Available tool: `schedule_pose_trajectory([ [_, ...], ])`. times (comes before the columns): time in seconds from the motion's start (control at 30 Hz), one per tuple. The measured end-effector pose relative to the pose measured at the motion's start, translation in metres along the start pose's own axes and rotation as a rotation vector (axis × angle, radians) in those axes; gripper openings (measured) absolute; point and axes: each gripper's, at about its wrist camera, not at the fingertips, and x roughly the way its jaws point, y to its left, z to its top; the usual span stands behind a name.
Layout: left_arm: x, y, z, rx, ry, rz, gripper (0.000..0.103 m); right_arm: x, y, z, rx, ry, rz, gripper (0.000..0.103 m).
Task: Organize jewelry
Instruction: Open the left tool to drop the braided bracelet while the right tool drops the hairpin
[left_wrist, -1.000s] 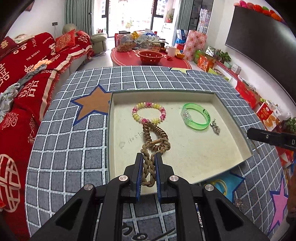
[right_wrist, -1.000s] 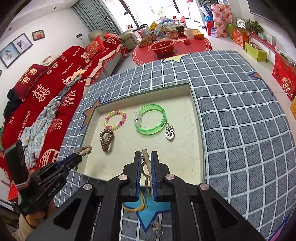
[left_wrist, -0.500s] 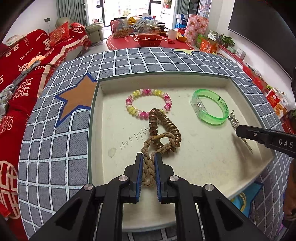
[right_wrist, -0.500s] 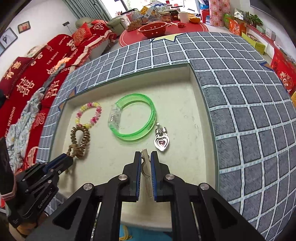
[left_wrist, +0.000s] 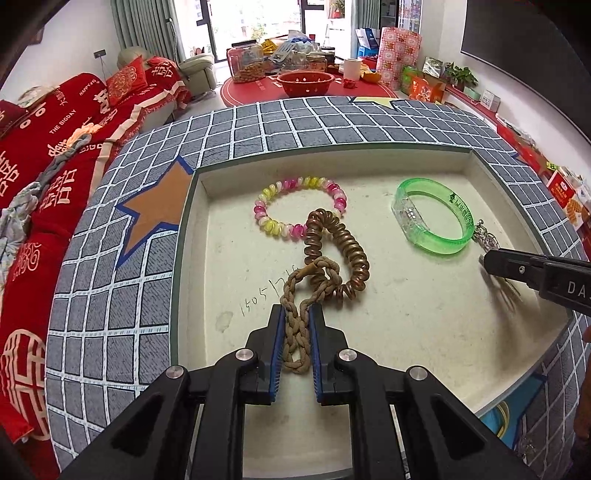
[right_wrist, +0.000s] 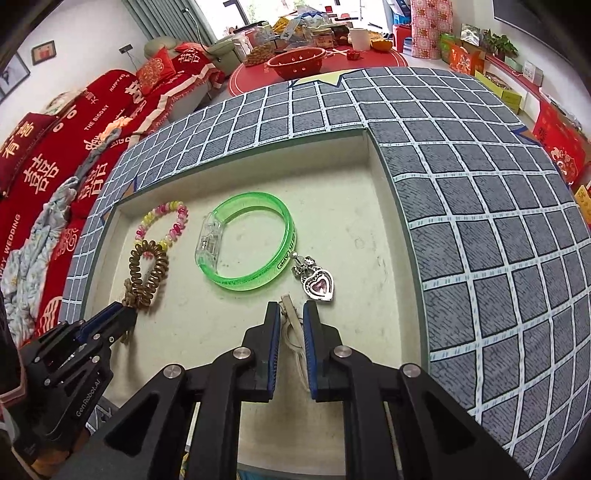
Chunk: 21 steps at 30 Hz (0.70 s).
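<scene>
A shallow beige tray (left_wrist: 424, 369) (right_wrist: 351, 206) lies on the checked table. My left gripper (left_wrist: 296, 314) is shut on a tan braided cord bracelet (left_wrist: 295, 325), low over the tray, its far loop touching a bronze coil bracelet (left_wrist: 347, 254) (right_wrist: 147, 273). A pink-yellow bead bracelet (left_wrist: 299, 206) (right_wrist: 162, 225), a green bangle (left_wrist: 436, 218) (right_wrist: 247, 243) and a heart pendant (right_wrist: 317, 288) lie in the tray. My right gripper (right_wrist: 291, 310) is shut on a pale clip-like piece (right_wrist: 291, 321), just before the pendant.
The grey checked cloth (right_wrist: 480, 229) with star patches surrounds the tray. A yellow ring (left_wrist: 502, 417) lies on a blue star patch near the tray's front right corner. A red sofa (left_wrist: 44, 155) stands left, a red round table (left_wrist: 306, 85) behind.
Both grippers have moved forward and down over the tray with their pieces. The right gripper now sits close to the heart pendant.
</scene>
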Motion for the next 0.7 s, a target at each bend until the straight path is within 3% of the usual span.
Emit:
schedule_pose_trajectory([
  [0.1,-0.005,-0.003,0.000,0.003,-0.014,0.008,0.026,0.000,0.000,-0.002,0.006,-0.002,0.020,0.035],
  [0.47,-0.026,-0.001,-0.003,-0.005,-0.055,0.003,0.027,-0.024,0.002,-0.003,0.047,-0.043,0.077,0.045],
  [0.5,-0.028,-0.001,-0.003,-0.006,-0.057,0.001,0.040,-0.027,0.004,-0.003,0.048,-0.050,0.081,0.047],
  [0.53,-0.031,-0.001,-0.003,-0.008,-0.060,-0.001,0.060,-0.031,0.005,-0.004,0.047,-0.057,0.084,0.049],
  [0.57,-0.035,0.000,-0.004,-0.017,-0.072,0.001,0.102,-0.036,0.006,-0.005,0.048,-0.067,0.090,0.050],
  [0.63,-0.048,0.003,-0.008,-0.038,-0.134,-0.001,0.103,-0.044,0.007,-0.006,0.050,-0.081,0.099,0.052],
  [0.7,-0.058,0.000,-0.010,-0.019,-0.138,-0.006,0.103,-0.052,0.009,-0.010,0.047,-0.095,0.106,0.053],
])
